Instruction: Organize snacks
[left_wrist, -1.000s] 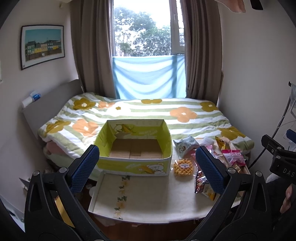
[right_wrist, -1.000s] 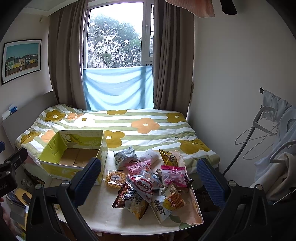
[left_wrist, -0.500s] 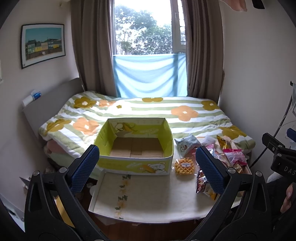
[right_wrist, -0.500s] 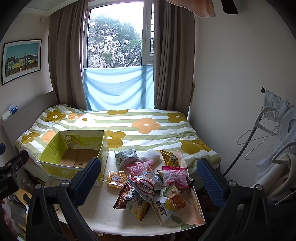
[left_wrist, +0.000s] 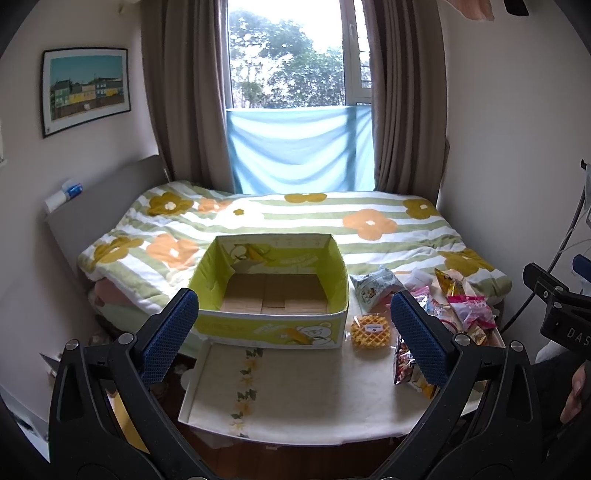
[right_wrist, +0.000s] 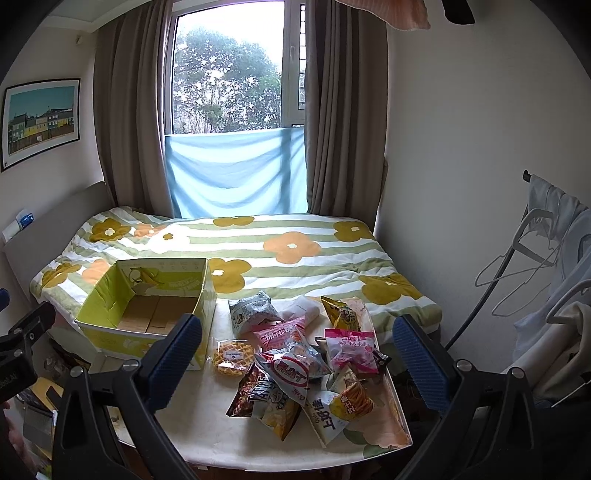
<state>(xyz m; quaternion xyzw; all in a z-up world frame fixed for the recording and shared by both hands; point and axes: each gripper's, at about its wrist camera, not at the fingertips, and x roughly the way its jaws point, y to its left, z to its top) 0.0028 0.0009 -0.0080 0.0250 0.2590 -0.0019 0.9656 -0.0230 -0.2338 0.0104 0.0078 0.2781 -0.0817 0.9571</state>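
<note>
Yellow-green box (left_wrist: 271, 326) lies long axis left-right, mouth upward; snacks (right_wrist: 295, 365) beside

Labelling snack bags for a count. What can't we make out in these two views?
- Snack pile, right wrist view: bags overlap, lower ones hidden, so no exact count.
- Same pile, left wrist view: the left tongs have one finger covering part of it.
- Waffle pack label: too small to read.
- Box near corner, right wrist view: behind a finger of the right tongs.

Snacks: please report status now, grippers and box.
Left gripper open, empty. Right gripper open, empty. Box empty on table; snacks piled beside it, waffle nearest. Nothing in the way.
</note>
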